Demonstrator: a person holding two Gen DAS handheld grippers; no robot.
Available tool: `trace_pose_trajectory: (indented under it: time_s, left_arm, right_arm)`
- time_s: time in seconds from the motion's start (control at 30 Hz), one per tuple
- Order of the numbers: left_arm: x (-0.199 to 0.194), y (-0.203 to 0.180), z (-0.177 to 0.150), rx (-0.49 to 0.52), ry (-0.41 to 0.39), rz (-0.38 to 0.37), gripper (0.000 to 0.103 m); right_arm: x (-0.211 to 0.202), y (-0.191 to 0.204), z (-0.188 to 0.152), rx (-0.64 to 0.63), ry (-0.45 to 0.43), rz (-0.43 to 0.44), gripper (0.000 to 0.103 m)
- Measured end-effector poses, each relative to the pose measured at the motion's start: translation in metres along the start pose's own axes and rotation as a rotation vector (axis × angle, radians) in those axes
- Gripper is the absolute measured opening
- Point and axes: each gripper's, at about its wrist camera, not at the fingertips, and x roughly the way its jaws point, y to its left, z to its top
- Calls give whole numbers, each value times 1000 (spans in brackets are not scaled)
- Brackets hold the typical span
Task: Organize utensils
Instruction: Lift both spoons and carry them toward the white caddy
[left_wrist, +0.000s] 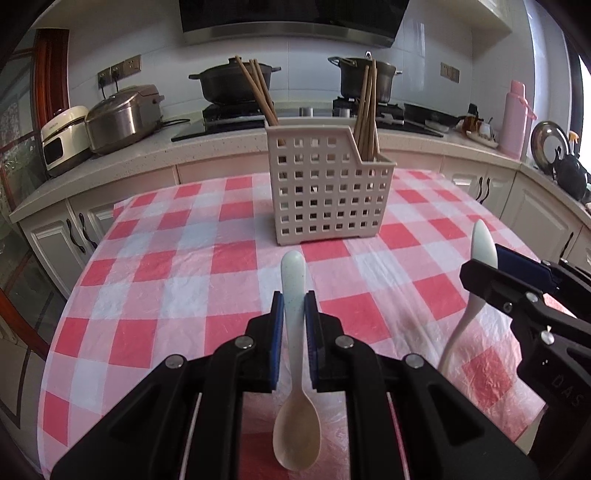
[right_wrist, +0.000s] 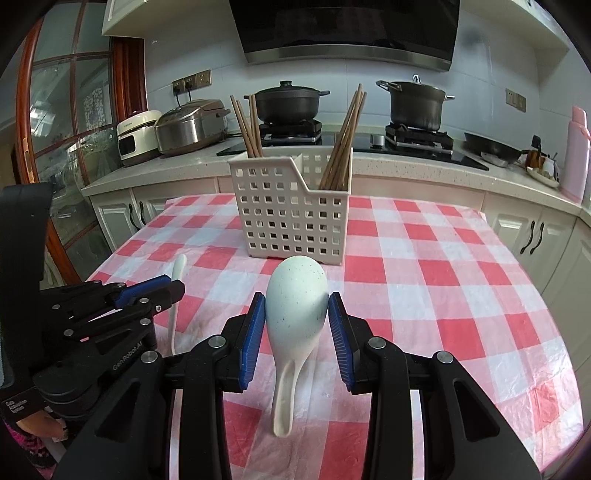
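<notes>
My left gripper (left_wrist: 294, 299) is shut on the handle of a pale speckled spoon (left_wrist: 295, 435), whose bowl hangs toward the camera above the checked cloth. In the right wrist view my right gripper (right_wrist: 297, 295) is shut on the bowl of a second pale spoon (right_wrist: 284, 387), its handle pointing back at the camera. Each view shows the other gripper beside it: the right gripper (left_wrist: 482, 264) with its spoon (left_wrist: 484, 240), and the left gripper (right_wrist: 175, 288) with its spoon (right_wrist: 180, 266). A white perforated basket (left_wrist: 325, 199) (right_wrist: 291, 221) stands ahead of both, with wooden chopsticks (left_wrist: 365, 110) in its two compartments.
The table wears a red and white checked cloth (left_wrist: 166, 280). Behind it runs a counter with rice cookers (left_wrist: 122, 118), two dark pots (left_wrist: 236, 83) on a stove and a pink flask (left_wrist: 515, 118). A hand and sleeve (right_wrist: 33, 424) show at the lower left.
</notes>
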Motion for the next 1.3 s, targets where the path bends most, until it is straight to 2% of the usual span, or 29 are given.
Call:
trace_pose_trajectory:
  time_s: [0.33, 0.7, 0.77, 0.93, 1.0, 1.2, 1.27, 1.3]
  left_arm:
    - [-26, 11, 11, -32, -89, -18, 11]
    - [-34, 18, 21, -37, -132, -28, 11]
    - [-35, 19, 25, -33, -141, -29, 0]
    - [-36, 20, 32, -21, -158, -27, 0]
    - [-33, 23, 33, -25, -155, -28, 0]
    - [-12, 32, 28, -57, -72, -57, 1]
    - [-3, 29, 26, -54, -50, -60, 6]
    - [1, 26, 26, -53, -39, -63, 14]
  right_arm:
    - [-5, 5, 17, -10, -34, -4, 34]
    - [-1, 9, 28, -14, -50, -7, 34]
    - [-1, 9, 30, -16, -55, -10, 34]
    - [-1, 9, 38, -19, -65, -13, 34]
    - [0, 9, 38, -19, -66, -15, 34]
    - [4, 0, 34, -1, -46, -30, 34]
    - [6, -4, 32, 6, -40, -29, 34]
    - [7, -5, 31, 8, -38, -29, 34]
